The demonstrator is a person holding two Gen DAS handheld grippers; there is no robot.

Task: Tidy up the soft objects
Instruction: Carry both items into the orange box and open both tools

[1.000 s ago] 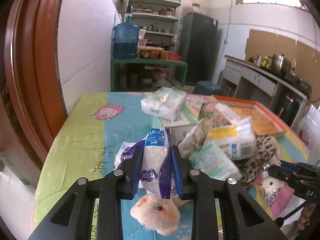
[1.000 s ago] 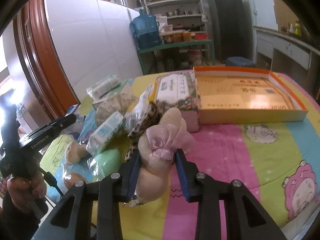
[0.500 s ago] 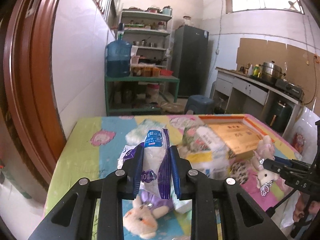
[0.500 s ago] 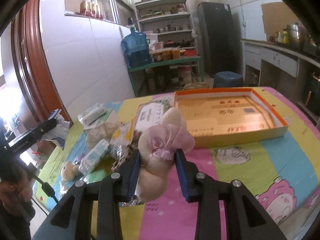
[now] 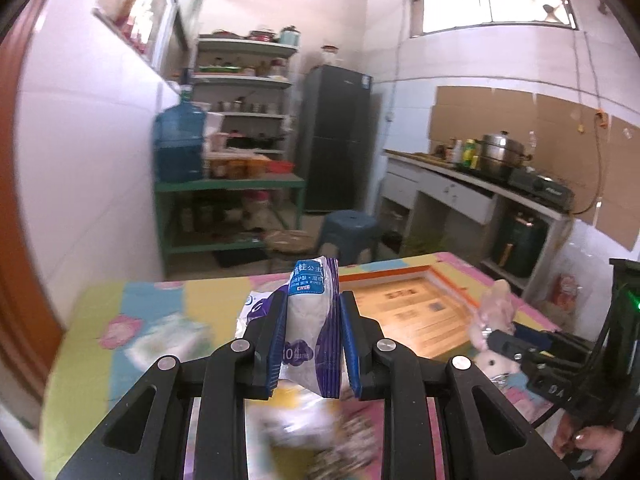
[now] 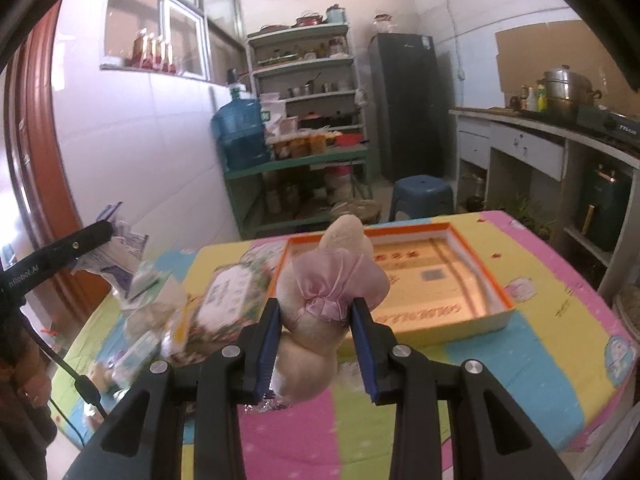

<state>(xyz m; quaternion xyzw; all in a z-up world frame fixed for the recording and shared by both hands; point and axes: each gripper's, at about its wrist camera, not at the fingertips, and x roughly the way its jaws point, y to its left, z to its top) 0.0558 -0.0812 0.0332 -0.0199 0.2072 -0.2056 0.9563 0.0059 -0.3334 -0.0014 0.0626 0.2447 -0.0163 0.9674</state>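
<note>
My left gripper is shut on a white and purple wipes pack and holds it well above the table. My right gripper is shut on a beige plush bunny with a pink bow, also held high; the bunny also shows in the left wrist view. The open orange-rimmed box lies on the table ahead of the bunny, and it shows in the left wrist view to the right of the pack. The left gripper with its pack shows at the left of the right wrist view.
A pile of tissue packs and soft toys lies left of a floral tissue box on the colourful tablecloth. A blue stool, a green shelf and a kitchen counter stand beyond the table.
Both grippers have risen with their loads. The left gripper has swung right, so the orange-rimmed box now shows behind the pack. The pile has dropped low and blurred in both views.
</note>
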